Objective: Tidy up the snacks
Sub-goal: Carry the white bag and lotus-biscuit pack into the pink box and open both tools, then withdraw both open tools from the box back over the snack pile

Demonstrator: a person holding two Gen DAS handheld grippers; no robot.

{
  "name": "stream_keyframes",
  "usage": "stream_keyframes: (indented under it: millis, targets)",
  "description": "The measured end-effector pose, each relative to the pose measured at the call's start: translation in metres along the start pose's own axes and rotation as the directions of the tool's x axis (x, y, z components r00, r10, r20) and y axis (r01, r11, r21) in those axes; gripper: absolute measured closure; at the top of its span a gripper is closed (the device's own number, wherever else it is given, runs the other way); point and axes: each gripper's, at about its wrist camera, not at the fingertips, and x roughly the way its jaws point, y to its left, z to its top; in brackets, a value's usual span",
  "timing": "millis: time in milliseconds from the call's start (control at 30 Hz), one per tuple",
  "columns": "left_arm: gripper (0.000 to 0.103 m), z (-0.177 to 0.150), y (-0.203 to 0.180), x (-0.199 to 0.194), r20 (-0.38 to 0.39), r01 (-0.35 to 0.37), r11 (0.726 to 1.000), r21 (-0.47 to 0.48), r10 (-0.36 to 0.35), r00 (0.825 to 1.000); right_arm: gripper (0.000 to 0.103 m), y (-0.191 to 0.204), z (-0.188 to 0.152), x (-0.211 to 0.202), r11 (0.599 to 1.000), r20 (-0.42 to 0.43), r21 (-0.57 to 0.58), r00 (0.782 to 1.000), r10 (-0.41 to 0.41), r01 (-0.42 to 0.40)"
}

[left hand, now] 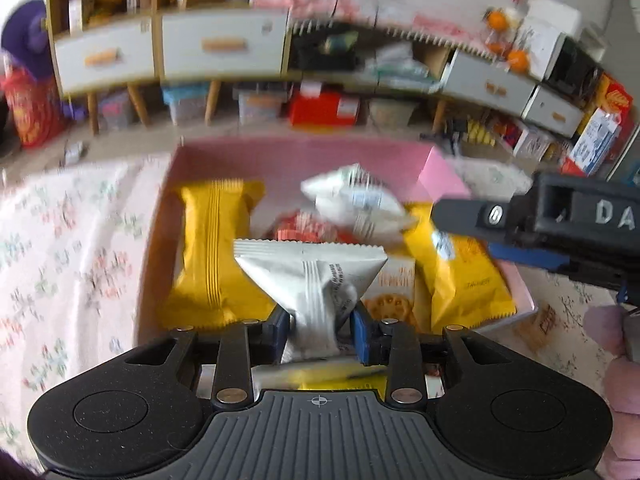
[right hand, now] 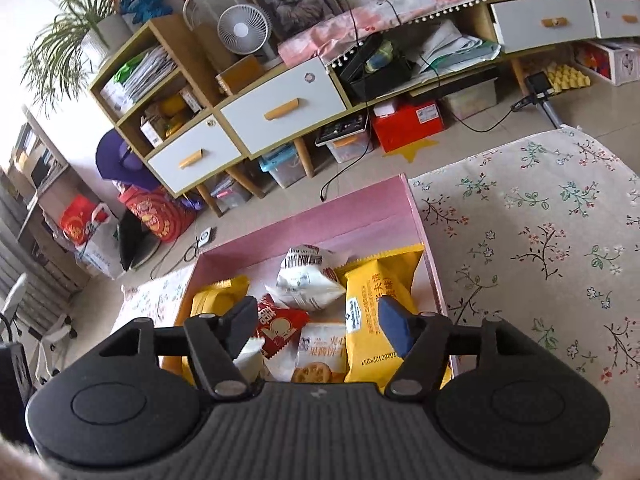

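- Nearest the left wrist lens, the left gripper (left hand: 319,334) pinches a white packet (left hand: 316,280) between its blue pads; the crimped foil bunches at the grip and fans out into a serrated top edge.
- Both claws angle downward over the pink box (left hand: 352,160), a smooth, straight-walled cardboard tray on a floral cloth (left hand: 68,240).
- Right gripper (right hand: 320,328) hovers with its fingers spread and nothing between them; no earlier view shows its motion.
- Glossy pillow-shaped yellow packets (left hand: 212,248) lie at 9 and 3 o'clock in the box, a second white packet (right hand: 306,280) at 12, a red packet (right hand: 280,328) and a biscuit packet (right hand: 320,354) in the middle.
- At 3 o'clock in the left view, the right gripper's black body juts in, with part of a hand (left hand: 612,344) cut off by the frame.
- Left view is smeared by motion blur; lettering on the packets cannot be read there, and the box's near wall is hidden behind both grippers.
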Motion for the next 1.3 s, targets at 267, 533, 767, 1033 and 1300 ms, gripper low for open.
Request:
stream_keyframes:
  millis: [267, 533, 767, 1033, 1300]
  targets:
    - [0.030, -0.001, -0.005, -0.021, 0.066, -0.031, 0.999, 0.021, 0.029, 0.997, 0.021, 0.005, -0.005, -0.013, 0.997, -0.009, -0.067, 0.999, -0.035, 0.034]
    - [0.015, -0.015, -0.002, -0.055, 0.072, -0.037, 0.999, 0.011, 0.036, 0.997, 0.010, 0.009, -0.011, -0.034, 0.989, -0.009, -0.137, 0.998, -0.060, 0.058]
    - [0.006, -0.038, 0.008, -0.079, 0.069, -0.034, 0.999, -0.009, 0.034, 0.997, 0.003, 0.010, -0.020, -0.057, 0.973, 0.009, -0.214, 0.996, -0.086, 0.086]
    - [0.005, -0.064, 0.021, -0.091, 0.059, -0.066, 0.994, 0.086, 0.061, 0.996, 0.000, 0.002, -0.037, -0.067, 0.939, 0.012, -0.305, 0.986, -0.164, 0.160]
    - [0.005, -0.084, 0.032, -0.091, 0.022, -0.033, 0.987, 0.159, 0.030, 0.999, 0.000, -0.002, -0.051, -0.060, 0.914, -0.051, -0.344, 0.968, -0.247, 0.215]
